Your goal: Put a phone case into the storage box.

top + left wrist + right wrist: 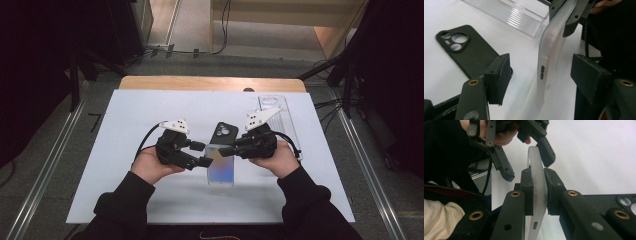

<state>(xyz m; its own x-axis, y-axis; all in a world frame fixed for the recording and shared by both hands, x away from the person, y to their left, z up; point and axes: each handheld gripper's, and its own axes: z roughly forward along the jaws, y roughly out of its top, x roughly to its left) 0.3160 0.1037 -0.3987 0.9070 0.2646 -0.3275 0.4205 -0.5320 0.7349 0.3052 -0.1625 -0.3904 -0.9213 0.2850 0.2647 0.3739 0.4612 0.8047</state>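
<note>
**Frosted phone case held on edge between two grippers**

The right gripper (226,150) is clamped on a translucent frosted phone case (220,167). In the right gripper view its two black pads press flat on both faces of the case (537,182), which stands on edge between them with a small dark button slot showing low on its rim. In the high view the case sits just in front of the middle of the white desk (125,190), its lower end toward the person's edge.

The left gripper (201,153) comes in from the other side with its jaws parted wider than the case is thick. In the left gripper view the case (550,53) stands between the two pads with a clear gap on each side, so neither pad touches it; it stands nearer the pad at the right of that view. The right gripper view shows the left gripper (530,161) straddling the far end of the case.

A black phone case (223,133) with round camera cut-outs lies flat on the desk just behind the frosted one, toward the far edge. A clear ribbed plastic tray (280,120) lies near the far right corner of the desk, well apart from the left gripper.
</note>
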